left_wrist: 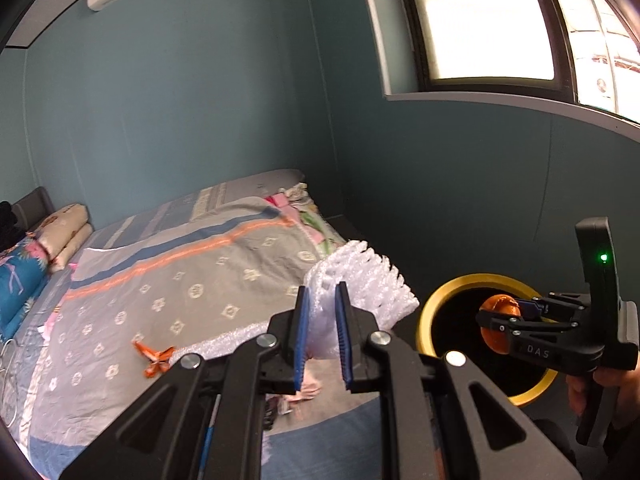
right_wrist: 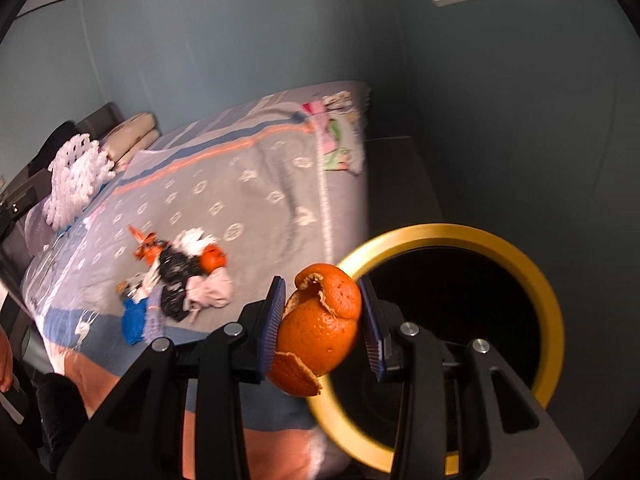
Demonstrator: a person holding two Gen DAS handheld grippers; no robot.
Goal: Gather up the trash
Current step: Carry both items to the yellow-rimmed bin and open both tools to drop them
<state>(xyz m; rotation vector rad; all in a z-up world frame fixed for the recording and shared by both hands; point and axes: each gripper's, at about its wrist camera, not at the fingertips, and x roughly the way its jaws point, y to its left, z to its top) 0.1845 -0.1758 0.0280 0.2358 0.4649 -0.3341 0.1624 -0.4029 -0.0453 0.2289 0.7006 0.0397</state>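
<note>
**Teal bedroom, peel over the bin**

Teal walls, bright window, big bed with a grey patterned blanket (right_wrist: 248,200). Beside the bed, on the dark floor: round black bin with a shiny gold rim (right_wrist: 554,308).

Right gripper (right_wrist: 322,326) clenched on a curled piece of orange peel (right_wrist: 320,328), blue pads pressing both sides. Seen from the left wrist, peel hanging right at the bin's mouth. Left gripper (left_wrist: 322,334) clenched on a soft white foam net sleeve (left_wrist: 360,284), near the bin but not over it yet, bed edge below.

Good way to finish this step, most likely:
- Bring peel over the dark middle, not over the gold rim.
- Tip fingers down a bit, then let go wide, so nothing sticks to the pads.
- Keep the two grippers apart; take turns, peel first, foam next.
- Hold foam low before letting go; light, may float away.

More trash waiting on the blanket: little pile of wrappers and scraps (right_wrist: 180,280).
</note>
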